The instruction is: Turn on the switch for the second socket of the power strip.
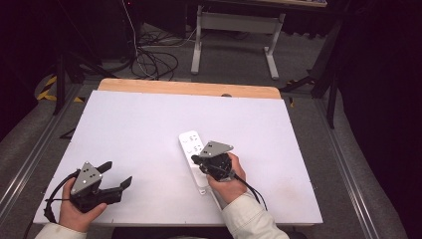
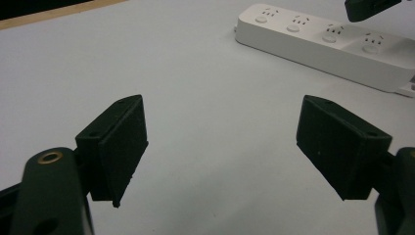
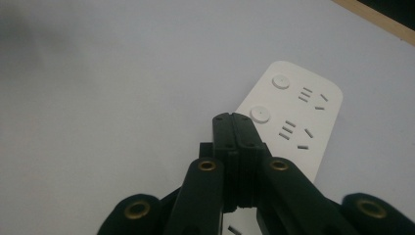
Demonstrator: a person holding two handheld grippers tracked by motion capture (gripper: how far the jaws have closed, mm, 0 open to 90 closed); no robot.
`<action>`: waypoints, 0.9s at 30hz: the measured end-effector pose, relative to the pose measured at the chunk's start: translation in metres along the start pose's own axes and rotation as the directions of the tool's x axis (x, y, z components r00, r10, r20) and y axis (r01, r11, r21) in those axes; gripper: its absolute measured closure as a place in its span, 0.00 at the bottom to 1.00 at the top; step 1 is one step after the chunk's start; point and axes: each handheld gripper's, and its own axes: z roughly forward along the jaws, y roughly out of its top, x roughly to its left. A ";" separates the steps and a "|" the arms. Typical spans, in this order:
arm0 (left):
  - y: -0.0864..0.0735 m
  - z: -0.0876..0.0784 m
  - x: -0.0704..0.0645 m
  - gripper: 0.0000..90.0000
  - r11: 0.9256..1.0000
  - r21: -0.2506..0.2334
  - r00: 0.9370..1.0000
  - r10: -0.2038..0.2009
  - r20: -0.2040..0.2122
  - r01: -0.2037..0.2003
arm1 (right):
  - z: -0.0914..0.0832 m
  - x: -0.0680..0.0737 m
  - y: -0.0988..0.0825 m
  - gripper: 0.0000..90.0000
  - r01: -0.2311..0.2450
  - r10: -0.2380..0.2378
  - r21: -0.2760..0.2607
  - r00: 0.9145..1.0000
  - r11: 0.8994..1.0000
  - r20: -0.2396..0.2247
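white table (image 1: 149, 129) bears a power strip (image 1: 191, 149); cables (image 1: 154, 62) on floor.

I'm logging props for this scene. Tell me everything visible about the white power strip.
The power strip is a long white bar of plastic-looking material with rounded corners, lying flat on the white table, running away from the person. Each socket group has a round button beside it. The right gripper, jaws closed, is over its middle; whether they touch is unclear.
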 end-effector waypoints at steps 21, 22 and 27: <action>0.000 0.001 0.000 0.22 1.000 0.003 1.000 0.006 -0.006 -0.006 | -0.034 0.000 0.016 0.63 0.019 -0.021 -0.048 0.999 0.999 -0.033; 0.000 0.001 0.000 0.22 1.000 0.002 1.000 0.006 -0.007 -0.006 | -0.035 0.000 0.017 0.59 0.018 -0.019 -0.042 0.999 0.999 -0.038; 0.000 0.001 -0.001 0.22 1.000 0.002 1.000 0.003 -0.002 -0.003 | -0.040 -0.001 0.017 0.50 0.016 -0.018 -0.048 0.999 0.999 -0.029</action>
